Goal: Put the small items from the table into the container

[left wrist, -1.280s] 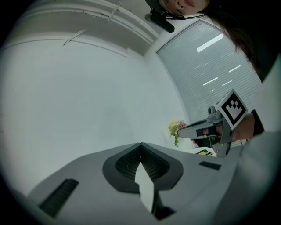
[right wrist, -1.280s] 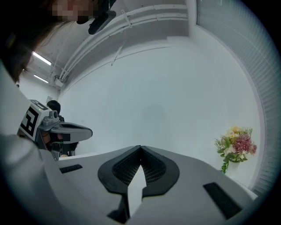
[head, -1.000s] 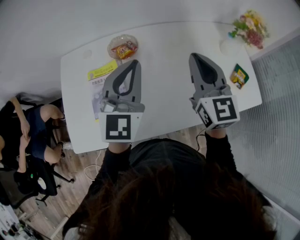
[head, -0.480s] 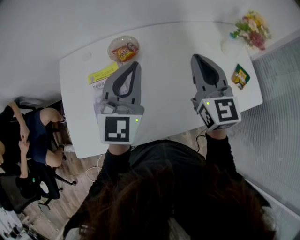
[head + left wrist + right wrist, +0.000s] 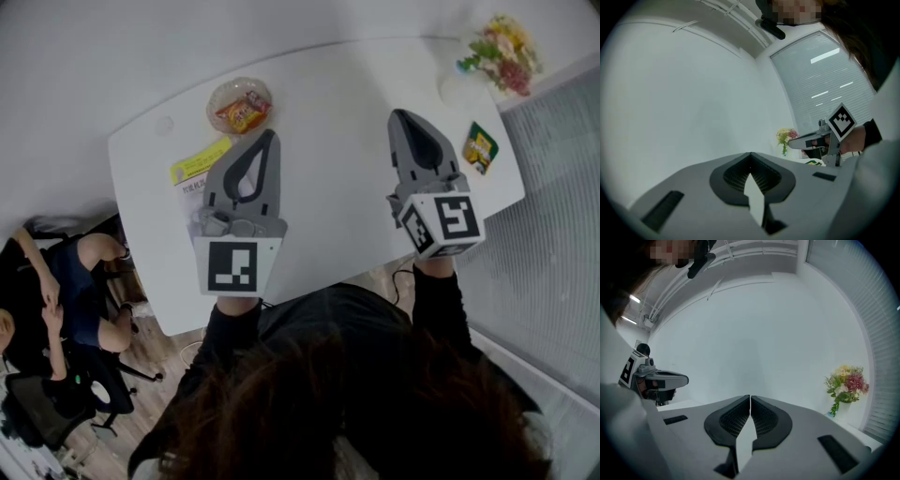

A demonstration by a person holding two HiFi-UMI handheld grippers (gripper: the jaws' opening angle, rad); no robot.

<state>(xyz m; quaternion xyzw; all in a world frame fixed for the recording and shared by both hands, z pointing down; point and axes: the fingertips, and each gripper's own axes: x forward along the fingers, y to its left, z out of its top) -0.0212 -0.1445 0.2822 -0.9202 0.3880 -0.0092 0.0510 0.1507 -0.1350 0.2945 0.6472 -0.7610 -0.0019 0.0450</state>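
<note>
Status: we're barely into it. The container (image 5: pixel 218 91), a clear bowl near the desk's (image 5: pixel 328 103) far left corner, holds one orange-red snack packet (image 5: pixel 244 110), and that's all we can see in it. Left on the desk are a yellow packet (image 5: pixel 199 161) by the left edge, just on the near side of the bowl, and a green packet (image 5: pixel 480 147) by the right edge. Our left gripper (image 5: pixel 266 139) is clenched, pads meeting at the tip with nothing between them, and it hangs over the desk just beside the yellow packet. Something pale (image 5: pixel 190 201) sits partly under it near the left edge. We can't tell what it is or whether it counts. Our right gripper (image 5: pixel 401 116) is likewise clenched and empty, over mid-desk, apart from the green packet. The flowers (image 5: pixel 497 56) at the far right corner we read as decor, not cargo. Our judgement: one in, at least two to go, and no pick under way on either side. The jaws need to part first.
</note>
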